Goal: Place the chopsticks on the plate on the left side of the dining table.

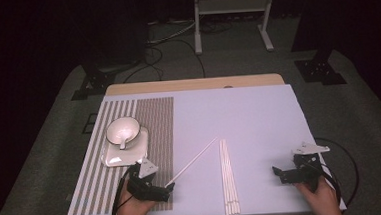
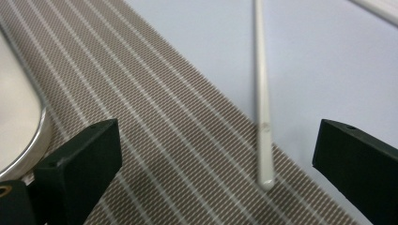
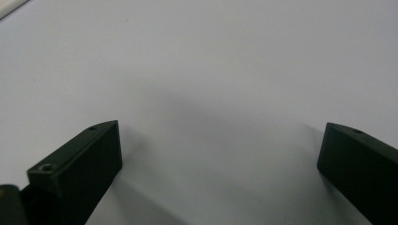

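The left gripper (image 1: 169, 187) sits low at the near left of the table (image 1: 259, 113), held by the person's left hand (image 1: 134, 208). Its jaws stand wide apart. In the left gripper view, the single white chopstick (image 2: 262, 93) lies between the two black jaws, closer to the right one, and touches neither. The chopstick's rounded near end rests on the striped placemat (image 2: 155, 108); the rest of its length runs out onto the bare pale table surface.

In the high view, this single chopstick (image 1: 192, 161) lies diagonally, its near end at the right edge of the placemat (image 1: 126, 156) just beside the left gripper's tips, its far end pointing toward the table's middle. A bundle of white chopsticks (image 1: 228, 178) lies just to its right, running roughly from near to far, apart from both grippers.

On the placemat, beyond the left gripper, a white square plate (image 1: 126, 154) carries a white bowl (image 1: 123, 130). A spoon appears to rest in the bowl, though the resolution is too low to confirm it. The plate's rim (image 2: 19, 117) shows at the left edge of the left gripper view.

The right gripper (image 1: 276, 171) rests at the near right of the table, held by the right hand (image 1: 321, 197), well apart from the chopsticks. Its jaws are also spread wide, with only bare table surface (image 3: 211, 70) between them; it holds nothing.
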The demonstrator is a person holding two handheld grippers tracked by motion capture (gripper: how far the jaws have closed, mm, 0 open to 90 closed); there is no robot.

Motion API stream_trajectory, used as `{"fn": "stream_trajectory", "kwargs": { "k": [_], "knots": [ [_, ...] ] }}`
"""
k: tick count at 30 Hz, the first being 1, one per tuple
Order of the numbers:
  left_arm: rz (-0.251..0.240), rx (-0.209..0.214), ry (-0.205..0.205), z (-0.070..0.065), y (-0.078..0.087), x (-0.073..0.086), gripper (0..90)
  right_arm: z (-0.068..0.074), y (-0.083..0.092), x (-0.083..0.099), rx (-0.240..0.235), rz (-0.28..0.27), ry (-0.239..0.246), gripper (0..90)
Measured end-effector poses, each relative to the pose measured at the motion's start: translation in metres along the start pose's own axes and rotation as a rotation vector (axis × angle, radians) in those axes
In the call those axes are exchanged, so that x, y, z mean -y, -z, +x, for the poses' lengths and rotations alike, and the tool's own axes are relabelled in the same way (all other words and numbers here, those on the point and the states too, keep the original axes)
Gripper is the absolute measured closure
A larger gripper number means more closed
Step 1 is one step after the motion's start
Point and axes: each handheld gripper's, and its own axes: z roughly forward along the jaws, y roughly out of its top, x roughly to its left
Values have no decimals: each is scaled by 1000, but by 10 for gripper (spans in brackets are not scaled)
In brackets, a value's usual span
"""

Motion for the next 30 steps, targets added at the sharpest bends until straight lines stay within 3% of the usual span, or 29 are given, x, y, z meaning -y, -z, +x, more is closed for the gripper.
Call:
{"fn": "stream_trajectory", "kwargs": {
  "k": [5,21,30],
  "knots": [
    [-12,20,-26,-5,-5,-9,7,0,0,0,0,-1,0,0],
    [-28,64,-22,-11,-28,-32,6,0,0,0,0,0,0,0],
    [-19,63,-34,-17,-44,-39,6,0,0,0,0,0,0,0]
  ]
}}
